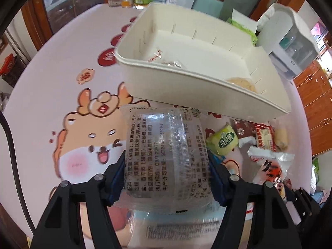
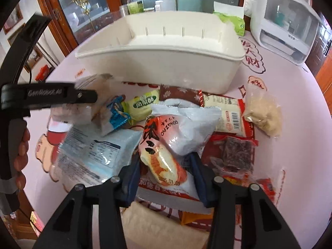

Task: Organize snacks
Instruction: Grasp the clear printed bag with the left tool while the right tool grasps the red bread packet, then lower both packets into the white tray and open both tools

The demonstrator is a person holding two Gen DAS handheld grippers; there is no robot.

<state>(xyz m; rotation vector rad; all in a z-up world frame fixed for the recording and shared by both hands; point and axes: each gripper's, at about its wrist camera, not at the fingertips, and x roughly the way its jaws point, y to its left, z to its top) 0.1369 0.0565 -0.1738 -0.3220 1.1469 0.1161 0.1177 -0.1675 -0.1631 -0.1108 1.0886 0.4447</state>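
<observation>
Before the white bin (image 1: pixel 207 87), each tool grips a packet amid piled snacks (image 2: pixel 226 114).

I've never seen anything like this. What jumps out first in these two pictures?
A heap of snack packets sprawls on a pink cartoon tablecloth, in front of a big cream bin that is nearly empty. The left tool pinches a clear printed packet, and the right tool straddles a white and orange packet.

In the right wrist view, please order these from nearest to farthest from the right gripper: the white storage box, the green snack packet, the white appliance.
1. Green snack packet, in the pile, slightly left.
2. White storage box, behind the pile, centre.
3. White appliance, far right corner.
</observation>
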